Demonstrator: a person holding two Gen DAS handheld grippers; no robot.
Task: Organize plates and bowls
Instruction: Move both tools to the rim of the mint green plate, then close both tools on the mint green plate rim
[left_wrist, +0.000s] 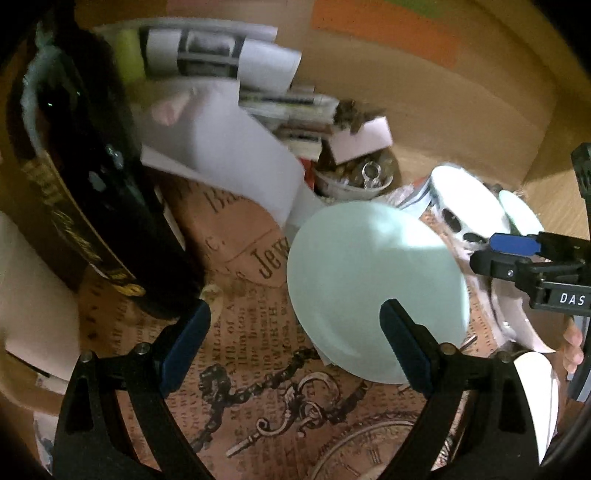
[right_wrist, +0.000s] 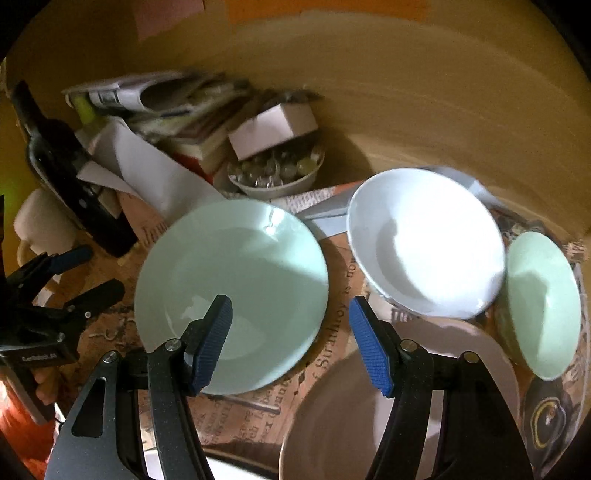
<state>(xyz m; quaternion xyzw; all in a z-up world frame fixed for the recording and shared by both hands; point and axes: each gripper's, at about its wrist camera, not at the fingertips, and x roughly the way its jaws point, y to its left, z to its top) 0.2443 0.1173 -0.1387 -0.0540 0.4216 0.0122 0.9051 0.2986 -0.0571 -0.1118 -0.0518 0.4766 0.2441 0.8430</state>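
A pale green plate (left_wrist: 373, 288) (right_wrist: 232, 291) lies on the newspaper-print tablecloth (left_wrist: 236, 369). My left gripper (left_wrist: 295, 343) hovers open over the plate's left rim, with its right fingertip in front of the plate. My right gripper (right_wrist: 291, 339) is open above the plate's right rim, nothing pressed between its pads; it also shows at the right of the left wrist view (left_wrist: 517, 254). A white bowl (right_wrist: 424, 243) (left_wrist: 469, 206) sits right of the plate, and a small green bowl (right_wrist: 543, 302) stands further right. A large off-white plate (right_wrist: 399, 398) lies below them.
A dark wine bottle (left_wrist: 92, 177) (right_wrist: 74, 177) stands at the left beside a pale mug (right_wrist: 40, 221). Papers, stacked books, a white box (right_wrist: 273, 129) and a bowl of glass pieces (right_wrist: 277, 173) crowd the back. A tan wall closes off the far side.
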